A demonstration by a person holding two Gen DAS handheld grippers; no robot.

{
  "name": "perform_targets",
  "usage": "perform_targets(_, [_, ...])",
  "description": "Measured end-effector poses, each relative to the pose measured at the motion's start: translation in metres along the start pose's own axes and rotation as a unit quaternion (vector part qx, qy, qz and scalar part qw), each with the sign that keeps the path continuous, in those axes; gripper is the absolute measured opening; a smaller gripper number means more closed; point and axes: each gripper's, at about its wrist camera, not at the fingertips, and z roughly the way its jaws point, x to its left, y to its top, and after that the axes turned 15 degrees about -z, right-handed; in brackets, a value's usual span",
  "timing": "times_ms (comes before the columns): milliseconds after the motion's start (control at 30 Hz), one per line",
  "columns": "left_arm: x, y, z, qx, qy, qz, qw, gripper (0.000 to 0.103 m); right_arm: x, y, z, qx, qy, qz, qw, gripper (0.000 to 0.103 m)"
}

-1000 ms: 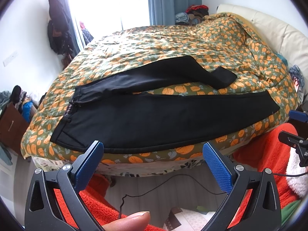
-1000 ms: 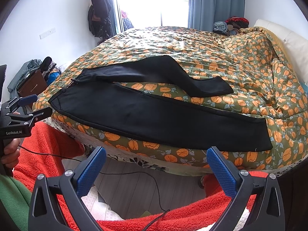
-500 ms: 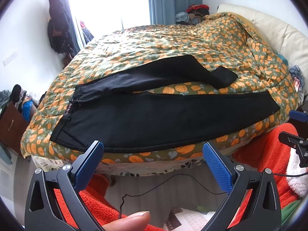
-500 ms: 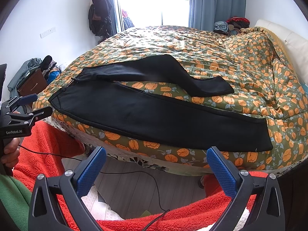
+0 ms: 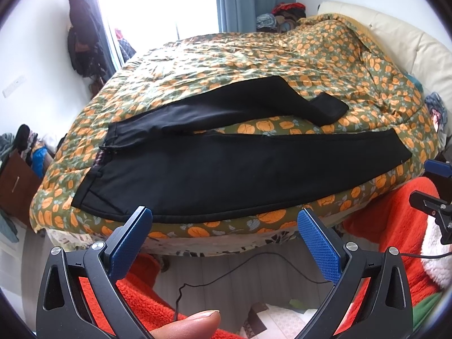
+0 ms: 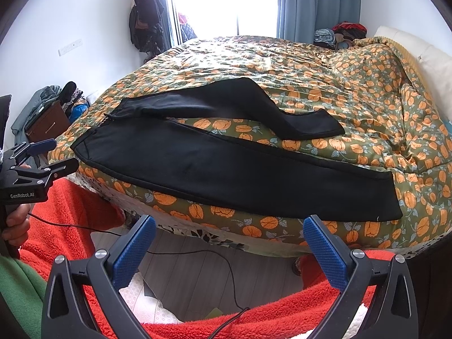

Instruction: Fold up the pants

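Observation:
Black pants (image 5: 226, 169) (image 6: 226, 166) lie spread on a bed with an orange-flowered quilt (image 5: 240, 65) (image 6: 353, 93). The waistband is at the left, and the legs run to the right. The near leg lies straight along the bed's front edge. The far leg bends, with its cuff (image 5: 329, 110) (image 6: 319, 127) angled toward the near one. My left gripper (image 5: 223, 220) hangs open just in front of the bed edge, below the near leg's hem. Lower and off the bed, my right gripper (image 6: 230, 228) is open too. Neither holds anything.
A cream headboard (image 5: 409, 48) stands at the right. Clothes hang on the wall (image 6: 145, 22) beside the bright window. A brown cabinet (image 6: 48, 124) with clutter stands at the left. Red fleece (image 6: 70, 212) and a black cable (image 5: 226, 271) sit over the grey floor below.
Both views have crept slightly closer to the bed. The pants lie as before, and both grippers stay open.

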Motion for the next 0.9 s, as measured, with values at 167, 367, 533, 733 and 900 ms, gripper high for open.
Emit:
perform_targets(167, [-0.001,0.001,0.001,0.002,0.001,0.001,1.0,0.103,-0.002,0.001,0.002,0.004,0.002,0.002,1.0,0.103])
perform_targets(367, [0.0,0.002,0.002,0.002,0.002,-0.002,1.0,0.103,-0.002,0.003,0.004,0.006,0.004,-0.002,1.0,0.103])
perform_targets(533, [0.001,0.003,0.002,0.001,0.003,0.0,1.0,0.103,-0.001,0.005,0.003,0.003,0.002,-0.004,1.0,0.103])
perform_targets(733, [0.0,0.006,-0.005,-0.009,0.005,0.005,0.9999,0.103,-0.004,0.003,-0.003,-0.008,0.0,0.001,1.0,0.103])
perform_targets(900, [0.002,0.006,-0.009,-0.011,0.007,0.001,0.9999,0.103,-0.002,0.004,-0.004,-0.006,0.004,-0.004,1.0,0.103])
